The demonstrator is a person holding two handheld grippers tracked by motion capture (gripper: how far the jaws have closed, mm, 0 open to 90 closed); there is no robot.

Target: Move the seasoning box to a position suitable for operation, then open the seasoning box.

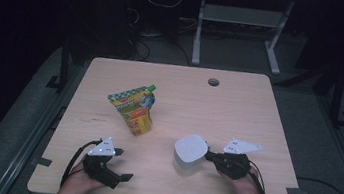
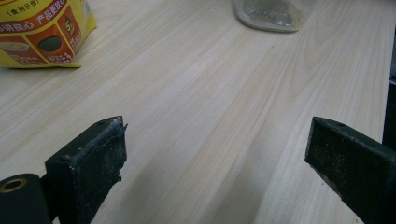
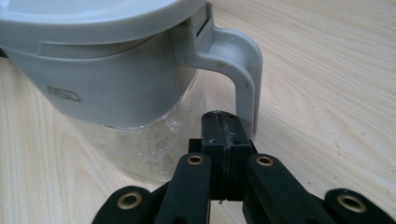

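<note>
A white-lidded jug (image 1: 190,150) with a clear lower body stands at the front middle of the wooden table (image 1: 239,106). In the right gripper view its white handle (image 3: 243,79) curves down just beyond my right gripper (image 3: 223,121), whose jaws are shut against each other with nothing between them. I cannot tell whether the tips touch the handle. A yellow and green snack pouch (image 1: 134,108) stands upright left of centre. My left gripper (image 1: 123,164) rests open near the front left edge, facing bare wood, with the pouch (image 2: 42,32) and the jug (image 2: 273,14) farther off.
A round cable hole (image 1: 213,82) sits near the table's far edge. Behind the table stands a white desk frame (image 1: 199,30) on a dark floor with cables. Bare wood lies between the pouch and the jug.
</note>
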